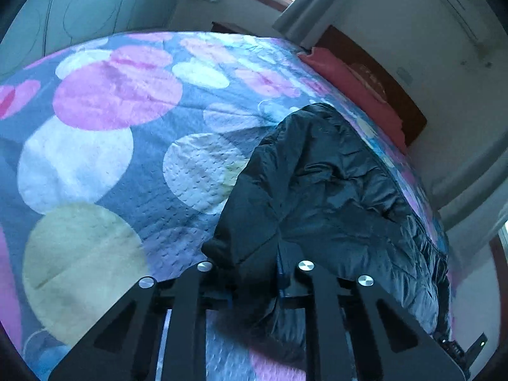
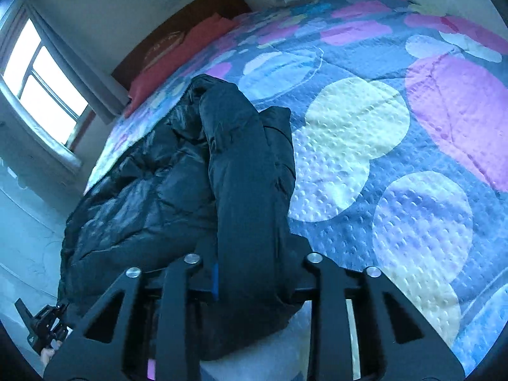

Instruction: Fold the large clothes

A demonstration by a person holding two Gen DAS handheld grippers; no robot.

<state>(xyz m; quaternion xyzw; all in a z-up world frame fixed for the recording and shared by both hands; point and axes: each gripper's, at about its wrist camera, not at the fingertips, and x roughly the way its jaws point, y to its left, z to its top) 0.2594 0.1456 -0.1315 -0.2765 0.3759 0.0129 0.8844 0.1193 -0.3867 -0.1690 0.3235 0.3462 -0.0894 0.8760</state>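
Two grippers pinch the black coat (image 1: pixel 333 184): left gripper (image 1: pixel 254 273) & right gripper (image 2: pixel 254 273) each squeeze its near edge. Coat lies bunched on the quilt (image 1: pixel 111 146), by the quilt's side edge.

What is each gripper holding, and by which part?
Both hold the black jacket lying on the bedspread. The left gripper pinches its near edge; the right gripper is shut on a thick folded roll at its near end.

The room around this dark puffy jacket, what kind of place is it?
Most likely a bedroom: the black quilted jacket lies on a bed with a blue bedspread printed with big pink and white circles, a dark wooden headboard behind it and a curtained window.
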